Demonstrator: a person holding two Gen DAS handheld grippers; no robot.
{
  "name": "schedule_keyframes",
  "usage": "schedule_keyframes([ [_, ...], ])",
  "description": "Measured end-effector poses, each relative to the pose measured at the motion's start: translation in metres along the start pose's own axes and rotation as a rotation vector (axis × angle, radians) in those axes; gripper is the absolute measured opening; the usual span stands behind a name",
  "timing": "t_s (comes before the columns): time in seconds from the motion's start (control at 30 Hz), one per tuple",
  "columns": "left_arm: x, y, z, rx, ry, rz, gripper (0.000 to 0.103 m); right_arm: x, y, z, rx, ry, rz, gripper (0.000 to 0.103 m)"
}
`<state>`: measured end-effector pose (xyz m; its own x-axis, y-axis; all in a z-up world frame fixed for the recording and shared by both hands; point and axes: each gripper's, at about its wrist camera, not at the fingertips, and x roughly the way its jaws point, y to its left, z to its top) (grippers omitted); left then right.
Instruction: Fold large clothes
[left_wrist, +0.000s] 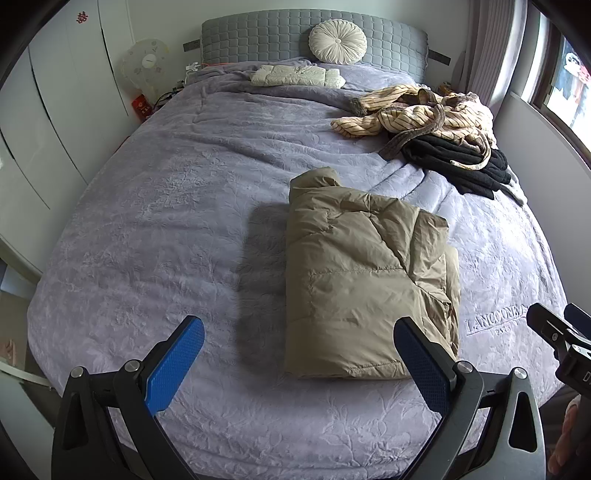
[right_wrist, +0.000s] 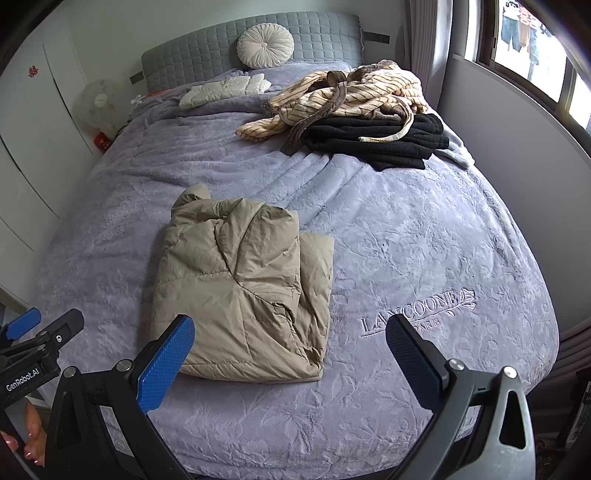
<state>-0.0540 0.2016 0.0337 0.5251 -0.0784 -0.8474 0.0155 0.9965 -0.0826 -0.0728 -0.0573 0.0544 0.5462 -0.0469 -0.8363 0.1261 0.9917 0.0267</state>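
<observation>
A tan puffer jacket (left_wrist: 365, 280) (right_wrist: 243, 288) lies folded into a compact rectangle on the lilac bedspread (left_wrist: 155, 221) (right_wrist: 424, 240), near the foot of the bed. My left gripper (left_wrist: 299, 332) hovers open above the bed's near edge, its blue pads wide apart, the right pad overlapping the jacket's near corner in view. My right gripper (right_wrist: 291, 328) is also open, held above the jacket's near right edge, holding nothing. Each gripper shows at the edge of the other's view.
A heap of striped cream clothing (left_wrist: 424, 110) (right_wrist: 351, 96) lies over folded black garments (left_wrist: 461, 162) (right_wrist: 380, 138) at the far right. A white folded item (left_wrist: 295, 75) (right_wrist: 225, 90) and round cushion (left_wrist: 338, 40) (right_wrist: 265, 40) sit by the grey headboard. Wardrobe left, window right.
</observation>
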Motion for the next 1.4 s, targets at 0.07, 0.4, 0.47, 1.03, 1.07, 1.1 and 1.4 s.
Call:
schedule_keyframes([
  [0.07, 0.0000, 0.0000, 0.0000, -0.001, 0.001, -0.001, 0.103, -0.0012, -0.0005, 0.0000, 0.001, 0.000, 0.000, 0.103],
  [0.4, 0.0005, 0.0010, 0.0003, 0.000, 0.001, 0.000, 0.103, -0.0001, 0.0001, 0.0001, 0.000, 0.001, 0.000, 0.103],
  [0.47, 0.0005, 0.0012, 0.0005, 0.001, -0.001, 0.001, 0.103, 0.0001, 0.0004, 0.0001, 0.000, 0.000, 0.000, 0.103],
  [1.03, 0.0012, 0.0013, 0.0006, 0.001, 0.000, 0.002, 0.103, -0.0030, 0.0005, -0.0024, 0.000, 0.000, 0.001, 0.103],
  [1.07, 0.0013, 0.0019, 0.0004, 0.001, 0.001, 0.000, 0.103, -0.0038, -0.0001, -0.0029, -0.001, 0.001, 0.002, 0.103],
  [1.1, 0.0011, 0.0012, 0.0007, 0.002, 0.001, -0.001, 0.103, -0.0030, 0.0006, -0.0023, -0.001, 0.001, 0.001, 0.103],
  [1.4, 0.0014, 0.0015, 0.0007, 0.003, 0.000, 0.002, 0.103, -0.0035, 0.0010, -0.0026, 0.000, 0.001, 0.000, 0.103],
])
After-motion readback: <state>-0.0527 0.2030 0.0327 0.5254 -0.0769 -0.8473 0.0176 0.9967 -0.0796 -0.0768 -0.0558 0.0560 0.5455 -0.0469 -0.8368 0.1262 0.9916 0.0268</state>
